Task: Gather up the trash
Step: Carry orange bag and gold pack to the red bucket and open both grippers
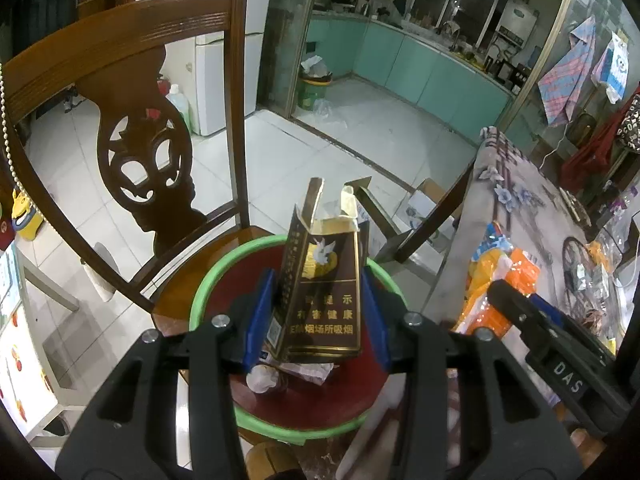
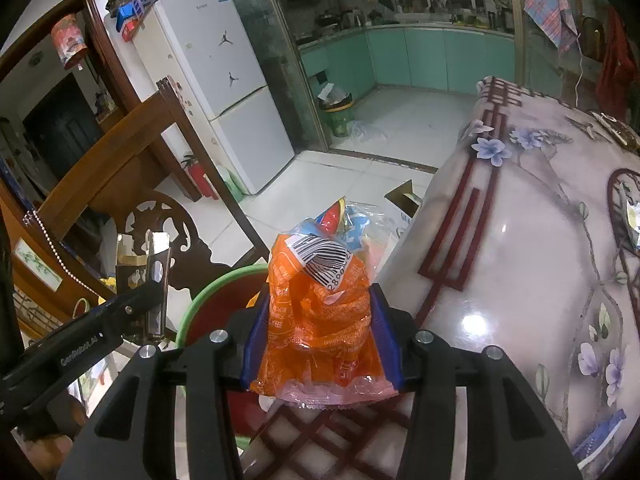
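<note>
A dark brown and gold cigarette box [image 1: 320, 292] with its lid torn open stands upright between the blue pads of my left gripper [image 1: 318, 316], which is shut on it. It hangs over a red basin with a green rim [image 1: 224, 268] that rests on a wooden chair seat; crumpled paper and wrappers [image 1: 288, 372] lie inside. My right gripper [image 2: 320, 332] is shut on a crumpled orange plastic snack bag [image 2: 320, 316], held at the table's edge beside the basin [image 2: 212, 292]. The same bag [image 1: 496, 272] shows at the right in the left wrist view.
A carved wooden chair [image 1: 144, 128] holds the basin. A table with a flowered cloth [image 2: 520, 240] fills the right. On the tiled floor stand an open cardboard box [image 2: 404, 200] and a green bin [image 2: 336, 116]. A white fridge [image 2: 224, 80] stands behind.
</note>
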A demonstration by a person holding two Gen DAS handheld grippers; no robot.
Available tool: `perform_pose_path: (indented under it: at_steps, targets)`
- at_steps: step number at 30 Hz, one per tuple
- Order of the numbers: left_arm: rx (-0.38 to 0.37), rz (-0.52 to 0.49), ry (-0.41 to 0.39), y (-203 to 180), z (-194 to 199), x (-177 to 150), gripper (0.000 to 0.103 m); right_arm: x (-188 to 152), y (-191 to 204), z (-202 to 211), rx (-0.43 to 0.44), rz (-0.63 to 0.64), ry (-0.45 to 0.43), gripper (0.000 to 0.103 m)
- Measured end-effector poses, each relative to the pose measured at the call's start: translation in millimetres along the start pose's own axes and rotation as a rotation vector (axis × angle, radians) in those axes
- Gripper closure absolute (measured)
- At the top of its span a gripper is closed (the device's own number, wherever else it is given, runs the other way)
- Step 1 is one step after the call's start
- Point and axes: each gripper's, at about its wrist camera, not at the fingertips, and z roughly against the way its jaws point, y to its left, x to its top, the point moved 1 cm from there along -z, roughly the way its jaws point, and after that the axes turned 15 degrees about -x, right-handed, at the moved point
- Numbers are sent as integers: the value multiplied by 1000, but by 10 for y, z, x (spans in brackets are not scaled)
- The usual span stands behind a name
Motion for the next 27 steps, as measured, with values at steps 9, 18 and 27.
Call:
perform_pose_path:
  at_steps: [9, 18, 27]
  targets:
    - [-7, 33, 20, 54, -43, -17, 62, 13, 37, -19, -14, 4, 3, 57]
    - [-25, 59, 28, 118, -61, -16, 62, 50, 101, -15, -19, 17, -1, 57]
    - [-2, 90, 2, 141, -39, -13, 28, 89, 125, 0, -1, -1, -24, 40]
